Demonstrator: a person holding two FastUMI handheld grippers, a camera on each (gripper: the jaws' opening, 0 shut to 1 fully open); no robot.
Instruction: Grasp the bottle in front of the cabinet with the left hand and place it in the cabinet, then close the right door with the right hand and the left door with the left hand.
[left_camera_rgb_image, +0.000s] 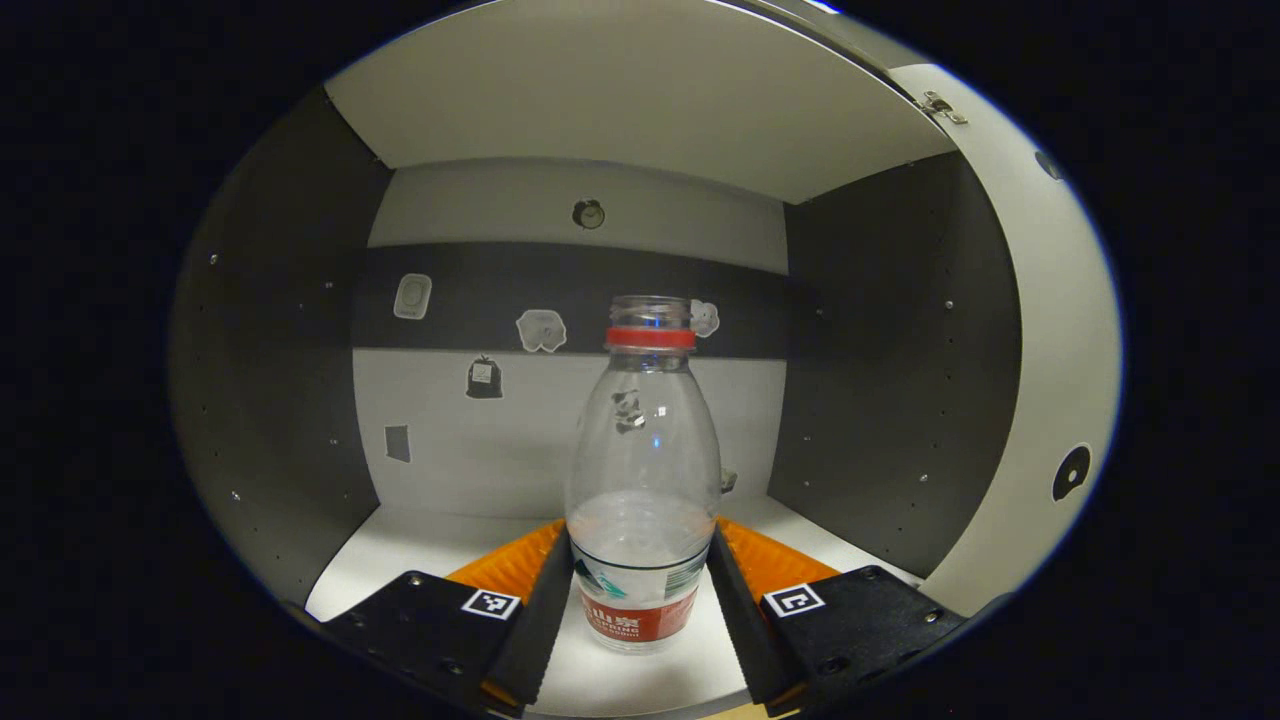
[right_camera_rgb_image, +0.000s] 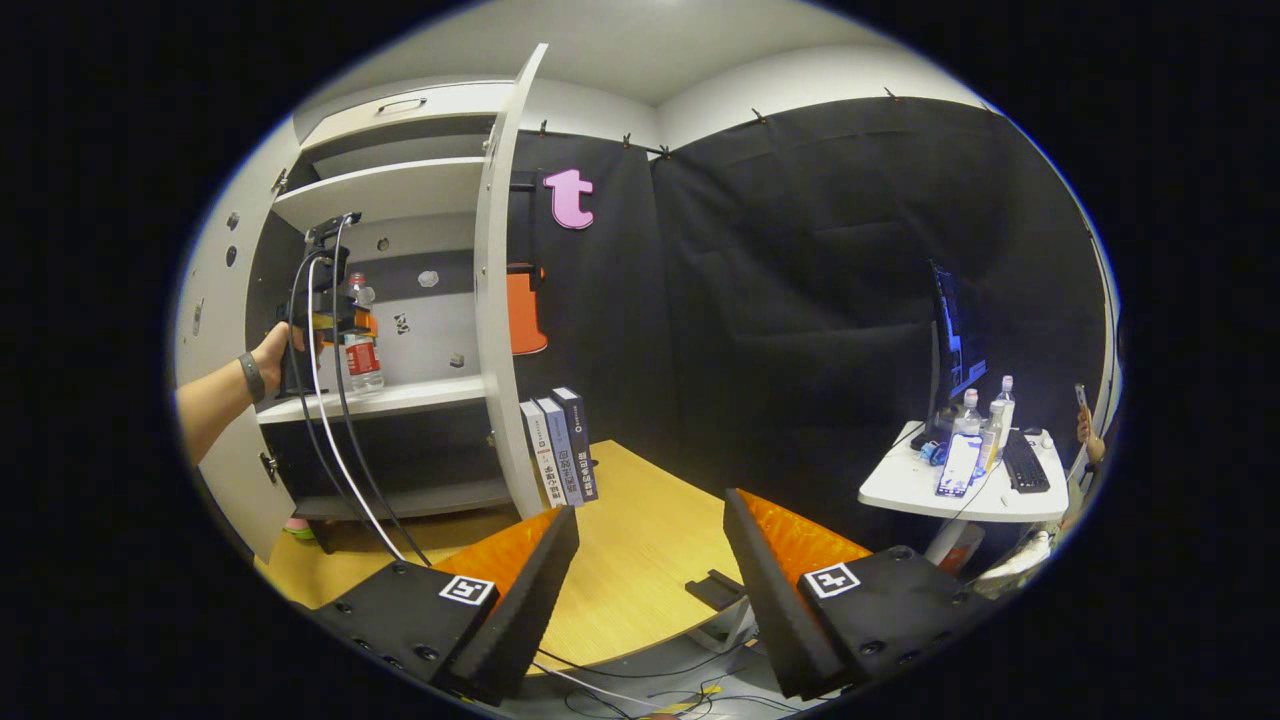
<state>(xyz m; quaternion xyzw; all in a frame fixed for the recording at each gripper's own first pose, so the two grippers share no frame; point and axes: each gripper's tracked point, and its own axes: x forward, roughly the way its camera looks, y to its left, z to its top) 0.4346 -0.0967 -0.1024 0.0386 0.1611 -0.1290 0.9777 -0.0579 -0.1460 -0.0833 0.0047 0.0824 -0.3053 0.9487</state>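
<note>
A clear bottle (left_camera_rgb_image: 640, 470) with a red neck ring and a red label stands upright on the cabinet's white shelf (left_camera_rgb_image: 400, 560). My left gripper (left_camera_rgb_image: 640, 540) is shut on the bottle's lower body, both fingers pressing its sides. The right gripper view shows the same bottle (right_camera_rgb_image: 360, 350) inside the cabinet, held by the left gripper (right_camera_rgb_image: 335, 320) and a hand (right_camera_rgb_image: 270, 350). The right door (right_camera_rgb_image: 497, 300) and the left door (right_camera_rgb_image: 205, 300) are swung open. My right gripper (right_camera_rgb_image: 650, 520) is open over the wooden table (right_camera_rgb_image: 640, 560), holding nothing.
The right door's inner face (left_camera_rgb_image: 1040, 380) stands close on the right of the left gripper. Several books (right_camera_rgb_image: 560, 445) stand upright by the right door's foot. Cables hang from the left gripper. A small white table (right_camera_rgb_image: 900, 490) with a monitor, bottles and a keyboard stands far right.
</note>
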